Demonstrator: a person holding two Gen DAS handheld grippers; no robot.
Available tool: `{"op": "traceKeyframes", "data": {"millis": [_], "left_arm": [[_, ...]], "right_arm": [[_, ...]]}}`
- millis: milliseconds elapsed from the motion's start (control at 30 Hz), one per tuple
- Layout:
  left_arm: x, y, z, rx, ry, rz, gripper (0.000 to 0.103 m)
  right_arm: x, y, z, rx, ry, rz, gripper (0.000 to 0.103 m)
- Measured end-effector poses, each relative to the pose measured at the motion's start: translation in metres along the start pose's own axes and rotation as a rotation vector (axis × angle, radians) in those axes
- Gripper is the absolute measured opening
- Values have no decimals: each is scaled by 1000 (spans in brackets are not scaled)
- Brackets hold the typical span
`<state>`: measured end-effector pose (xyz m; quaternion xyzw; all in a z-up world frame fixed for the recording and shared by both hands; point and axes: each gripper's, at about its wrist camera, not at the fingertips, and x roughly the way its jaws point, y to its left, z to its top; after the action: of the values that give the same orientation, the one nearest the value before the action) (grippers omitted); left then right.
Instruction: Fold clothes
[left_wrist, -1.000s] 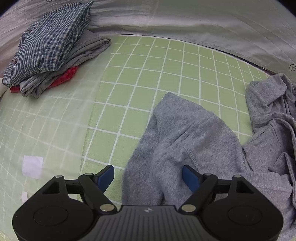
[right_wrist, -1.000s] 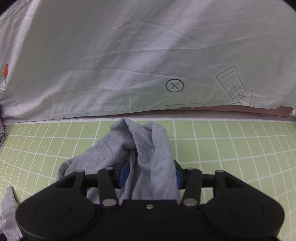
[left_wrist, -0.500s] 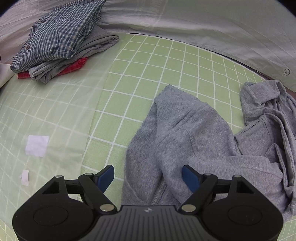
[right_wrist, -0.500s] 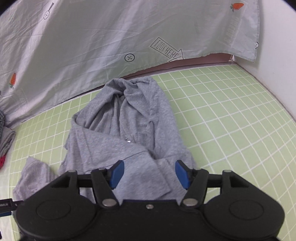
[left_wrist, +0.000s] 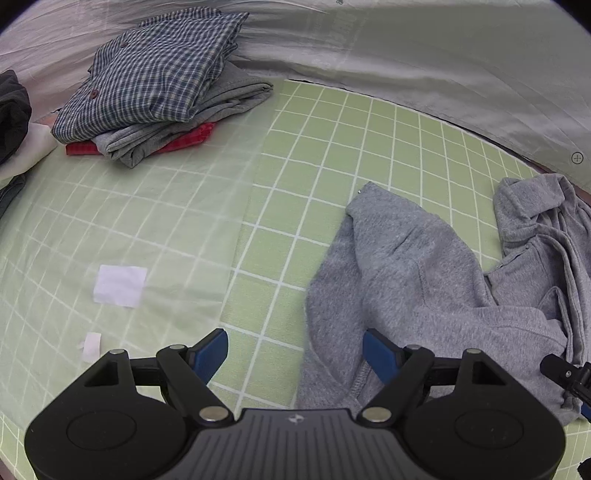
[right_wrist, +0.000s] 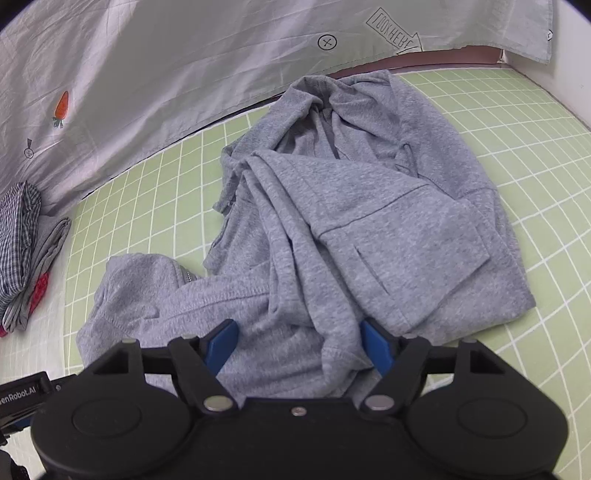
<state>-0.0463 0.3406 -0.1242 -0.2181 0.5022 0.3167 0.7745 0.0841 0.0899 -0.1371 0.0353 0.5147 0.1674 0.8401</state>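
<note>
Left wrist view, nearest: the left gripper (left_wrist: 293, 350) points steeply down with its blue pads (left_wrist: 210, 350) wide apart and nothing pressed between them; the green grid mat (left_wrist: 332, 155) fills most of the gap, and only the edge of the grey hoodie (left_wrist: 417, 280) lies before the right-hand pad. At the lower right edge of this view a black part of the right gripper (left_wrist: 565, 373) enters, over the hoodie's hem.

Right wrist view, nearest: the right gripper (right_wrist: 297, 343) hangs over the hoodie (right_wrist: 354, 206), its jaws opening. Grey cloth lies between the blue pads (right_wrist: 373, 345), but they do not press on it; a fold of fabric rests against the right-hand pad. A labelled black part at the lower left edge belongs to the left gripper (right_wrist: 22, 395).

Middle ground: the hoodie lies crumpled and unfolded on the mat (right_wrist: 155, 192), with a front pocket (right_wrist: 402, 236) turned up and a zipper end (right_wrist: 187, 276) showing at its left. Two white patches (left_wrist: 120, 285) lie on the paler part of the mat to the left.

Far ground: a folded stack sits at the mat's far left, with a checked shirt (left_wrist: 155, 74) on top, a grey garment (left_wrist: 184, 125) beneath and a red one (left_wrist: 184, 138) lowest. Dark clothing (left_wrist: 11, 114) shows at the left edge. A pale printed sheet (right_wrist: 166, 66) rises behind the mat.
</note>
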Motion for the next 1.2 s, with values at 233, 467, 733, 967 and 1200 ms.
{"op": "traceKeyframes", "data": {"millis": [233, 467, 733, 967, 1200], "left_arm": [[0, 7, -13, -31, 22, 24, 81], [-12, -3, -20, 6, -4, 29, 81], [-18, 3, -20, -7, -3, 50, 81], [-11, 0, -22, -34, 17, 43, 81], [2, -28, -29, 16, 48, 21, 81]], "right_arm": [[-4, -19, -5, 47, 29, 2, 67], [8, -45, -12, 260, 116, 63, 75], [-3, -53, -19, 255, 51, 179, 19], [-20, -101, -16, 165, -15, 73, 16], [-28, -145, 3, 21, -105, -109, 34]]}}
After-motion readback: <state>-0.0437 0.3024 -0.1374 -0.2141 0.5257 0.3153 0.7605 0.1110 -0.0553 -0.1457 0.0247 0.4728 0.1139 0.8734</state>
